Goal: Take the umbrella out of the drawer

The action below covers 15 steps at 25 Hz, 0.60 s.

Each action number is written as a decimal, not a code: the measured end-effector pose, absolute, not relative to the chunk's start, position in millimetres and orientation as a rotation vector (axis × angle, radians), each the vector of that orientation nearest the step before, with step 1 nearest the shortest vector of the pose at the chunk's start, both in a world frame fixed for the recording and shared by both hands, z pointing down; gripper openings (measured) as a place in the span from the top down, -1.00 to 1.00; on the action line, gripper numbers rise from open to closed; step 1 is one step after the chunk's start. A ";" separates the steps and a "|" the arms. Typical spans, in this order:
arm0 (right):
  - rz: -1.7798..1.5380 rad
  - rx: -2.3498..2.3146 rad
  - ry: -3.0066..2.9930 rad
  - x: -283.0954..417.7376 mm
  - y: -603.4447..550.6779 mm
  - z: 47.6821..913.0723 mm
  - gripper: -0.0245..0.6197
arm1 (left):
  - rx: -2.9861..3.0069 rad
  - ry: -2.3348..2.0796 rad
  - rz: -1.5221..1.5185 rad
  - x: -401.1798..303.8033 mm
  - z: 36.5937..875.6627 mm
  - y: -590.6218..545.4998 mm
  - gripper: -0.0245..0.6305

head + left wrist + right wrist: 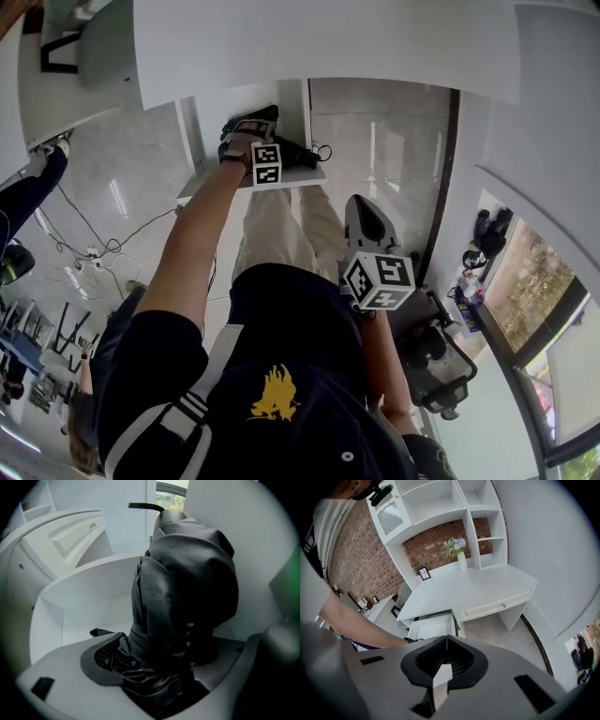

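White drawer (pixel 89 602) stood open; your left gripper (pixel 246 131) was clamped on the black umbrella (pixel 187 597) there, your right gripper (pixel 445 663) closed on nothing. A slow, straight lift would best clear the walls.

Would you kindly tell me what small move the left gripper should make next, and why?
Probably lift the left gripper straight up: its tongs are clamped on the black umbrella, and the white walls of the open drawer surround it, so raising should clear it.
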State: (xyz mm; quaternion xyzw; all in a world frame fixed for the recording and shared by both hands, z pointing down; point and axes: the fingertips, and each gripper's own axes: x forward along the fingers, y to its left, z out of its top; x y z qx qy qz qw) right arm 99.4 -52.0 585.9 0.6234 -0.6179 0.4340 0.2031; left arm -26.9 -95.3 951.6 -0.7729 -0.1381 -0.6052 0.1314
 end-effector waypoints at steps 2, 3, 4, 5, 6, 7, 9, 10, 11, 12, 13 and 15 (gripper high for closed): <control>1.216 1.741 -1.723 99.8 -51.0 587.4 0.84 | -2.238 -0.419 -1.763 -28.2 954.2 -94.3 -0.24; 1.220 1.740 -1.721 99.7 -49.7 589.2 0.84 | -2.238 -0.428 -1.765 -28.7 955.4 -94.3 -0.24; 1.226 1.740 -1.717 100.0 -47.8 591.2 0.84 | -2.240 -0.436 -1.765 -28.5 956.4 -94.2 -0.24; 1.232 1.740 -1.712 100.4 -45.6 592.8 0.83 | -2.242 -0.443 -1.765 -27.8 956.9 -93.9 -0.24; 1.236 1.740 -1.707 100.7 -43.4 593.7 0.84 | -2.243 -0.447 -1.764 -27.0 957.0 -93.4 -0.23; 1.239 1.740 -1.704 100.9 -41.6 593.9 0.84 | -2.242 -0.446 -1.764 -26.6 956.6 -93.1 -0.23; 1.238 1.740 -1.702 101.3 -39.9 592.8 0.83 | -2.236 -0.434 -1.767 -26.7 955.2 -93.7 -0.22; 1.235 1.741 -1.703 101.8 -39.7 591.8 0.83 | -2.234 -0.426 -1.769 -26.5 954.8 -94.3 -0.21; 1.231 1.742 -1.704 102.5 -39.6 590.6 0.84 | -2.236 -0.419 -1.770 -26.4 954.6 -94.6 -0.21; 1.227 1.742 -1.705 103.0 -39.3 589.3 0.83 | -2.237 -0.416 -1.771 -26.5 954.4 -94.3 -0.21; 1.223 1.743 -1.705 103.4 -38.9 588.1 0.83 | -2.238 -0.415 -1.771 -27.1 954.0 -93.7 -0.21; 1.222 1.750 -1.700 104.9 -38.2 586.8 0.83 | -2.241 -0.412 -1.771 -29.0 953.5 -93.1 -0.20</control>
